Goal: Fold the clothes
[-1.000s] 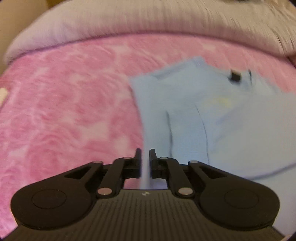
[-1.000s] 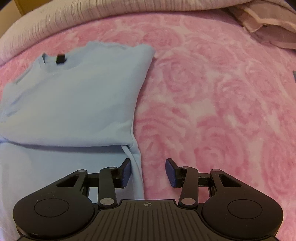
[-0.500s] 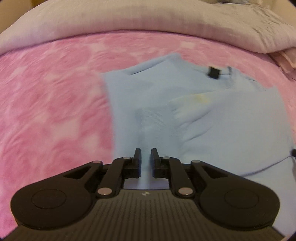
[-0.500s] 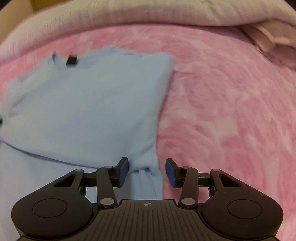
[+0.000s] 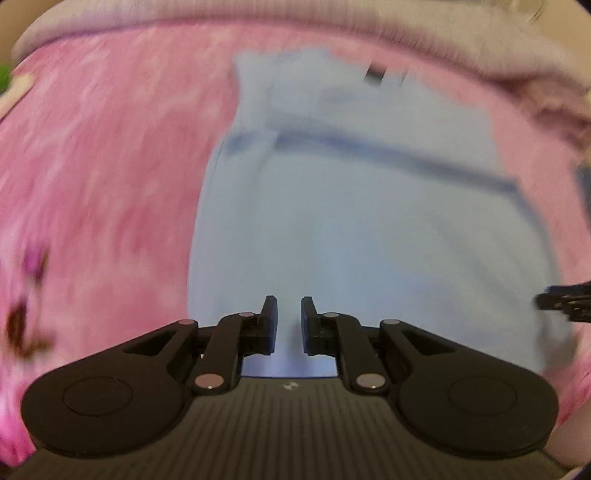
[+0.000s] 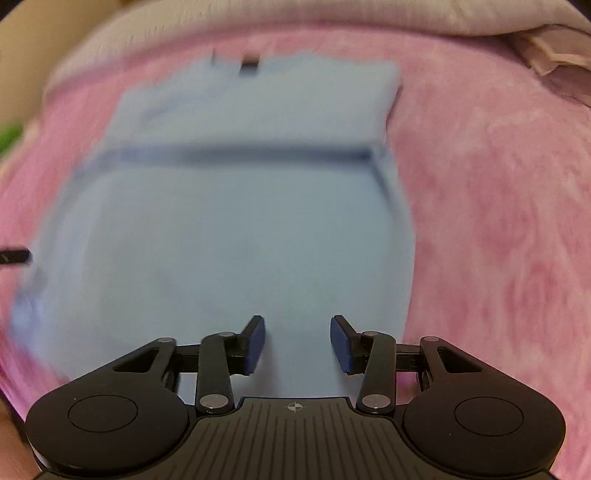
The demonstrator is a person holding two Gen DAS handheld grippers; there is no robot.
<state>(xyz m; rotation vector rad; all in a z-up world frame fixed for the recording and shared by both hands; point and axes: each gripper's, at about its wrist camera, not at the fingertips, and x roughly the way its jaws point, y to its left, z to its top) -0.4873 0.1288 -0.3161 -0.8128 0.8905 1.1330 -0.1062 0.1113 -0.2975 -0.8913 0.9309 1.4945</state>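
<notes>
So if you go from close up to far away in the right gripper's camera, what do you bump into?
right gripper → light blue shirt → dark fold line across the shirt → small black tag at the collar → pink blanket → pale quilt

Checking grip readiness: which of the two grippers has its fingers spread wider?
The right gripper: a broad gap over the blue shirt; the left gripper shows a narrow slot.

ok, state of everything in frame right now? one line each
light blue shirt: lying on the pink blanket, partly folded, a fold edge running across it, not gripped.
left gripper: fingers slightly apart, nothing between them, over the shirt.
right gripper: fingers wide open, empty, over the shirt's near end.
</notes>
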